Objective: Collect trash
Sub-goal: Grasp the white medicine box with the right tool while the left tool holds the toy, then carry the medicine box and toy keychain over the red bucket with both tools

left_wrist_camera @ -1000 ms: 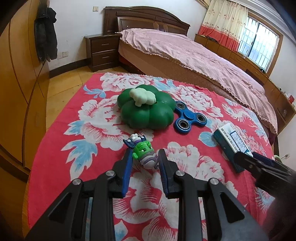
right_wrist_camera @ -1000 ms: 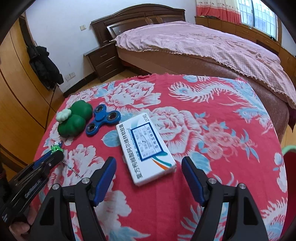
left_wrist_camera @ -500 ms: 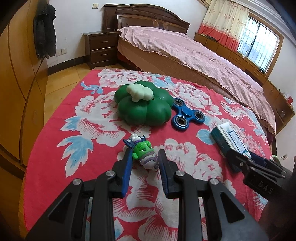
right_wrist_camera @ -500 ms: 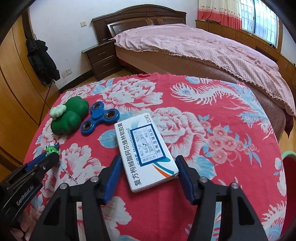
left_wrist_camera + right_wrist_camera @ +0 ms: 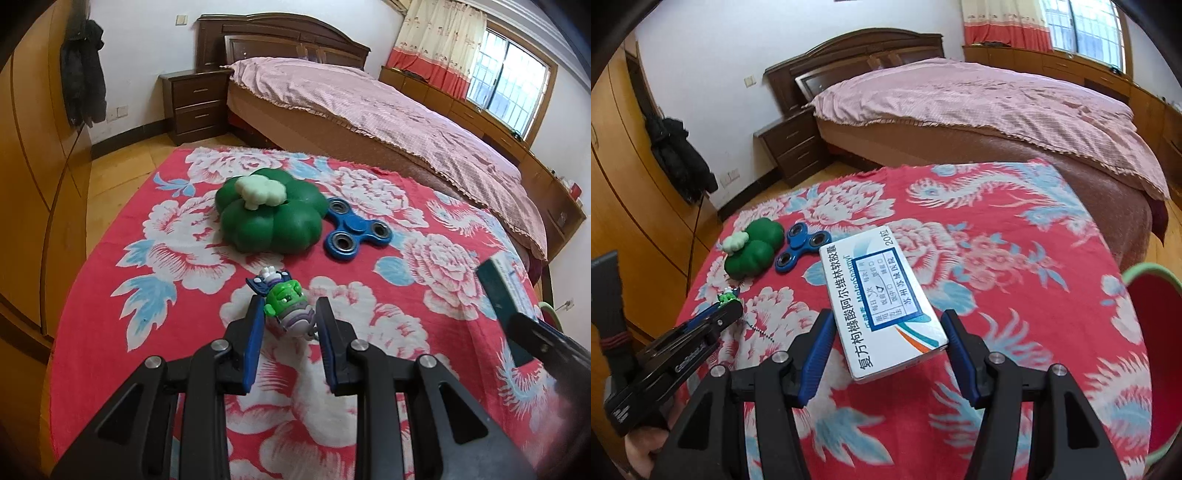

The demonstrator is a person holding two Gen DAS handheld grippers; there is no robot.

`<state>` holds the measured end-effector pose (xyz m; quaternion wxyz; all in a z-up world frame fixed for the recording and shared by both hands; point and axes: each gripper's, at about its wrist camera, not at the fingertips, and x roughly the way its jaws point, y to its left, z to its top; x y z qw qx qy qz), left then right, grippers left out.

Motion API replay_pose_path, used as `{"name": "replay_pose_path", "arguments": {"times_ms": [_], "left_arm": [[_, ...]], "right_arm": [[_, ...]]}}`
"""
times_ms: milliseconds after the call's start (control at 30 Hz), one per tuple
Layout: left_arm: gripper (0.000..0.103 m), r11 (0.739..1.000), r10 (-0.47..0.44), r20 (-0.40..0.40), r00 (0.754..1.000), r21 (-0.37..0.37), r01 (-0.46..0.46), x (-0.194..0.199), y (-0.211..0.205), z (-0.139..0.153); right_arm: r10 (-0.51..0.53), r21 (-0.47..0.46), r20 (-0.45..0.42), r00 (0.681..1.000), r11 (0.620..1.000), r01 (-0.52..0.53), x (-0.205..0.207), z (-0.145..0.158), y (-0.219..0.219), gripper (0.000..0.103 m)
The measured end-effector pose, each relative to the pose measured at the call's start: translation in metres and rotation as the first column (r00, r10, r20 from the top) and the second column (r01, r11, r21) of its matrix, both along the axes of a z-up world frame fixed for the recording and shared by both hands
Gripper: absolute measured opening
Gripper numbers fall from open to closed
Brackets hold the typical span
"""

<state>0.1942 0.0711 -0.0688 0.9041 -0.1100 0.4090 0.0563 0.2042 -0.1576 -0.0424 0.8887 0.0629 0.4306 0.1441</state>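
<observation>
A white and blue medicine box (image 5: 882,299) lies on the red floral tablecloth (image 5: 1015,229). My right gripper (image 5: 888,345) has closed in around the box's near end, its blue pads at both sides; contact is unclear. The box also shows in the left wrist view (image 5: 506,295), lifted at one end. My left gripper (image 5: 290,314) is shut on a small green and purple toy figure (image 5: 286,308) with a bead chain. The left gripper shows in the right wrist view (image 5: 713,321).
A green clover-shaped toy (image 5: 269,219) and a blue fidget spinner (image 5: 354,230) lie further back on the cloth. A red bin with a green rim (image 5: 1152,332) stands at the table's right edge. A bed (image 5: 388,110) and nightstand (image 5: 195,103) stand behind.
My right gripper has moved forward and narrowed around the medicine box's near end. My left gripper keeps hold of the toy figure and has barely moved.
</observation>
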Motion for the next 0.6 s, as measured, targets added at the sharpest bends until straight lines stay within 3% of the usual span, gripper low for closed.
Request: {"name": "replay_pose_path", "arguments": {"times_ms": [600], "left_arm": [[0.028, 0.992, -0.125, 0.038, 0.991, 0.027, 0.124, -0.027, -0.057, 0.035]], "right_arm": [[-0.145, 0.076, 0.056, 0.988, 0.987, 0.14, -0.063, 0.031, -0.084, 0.062]]}}
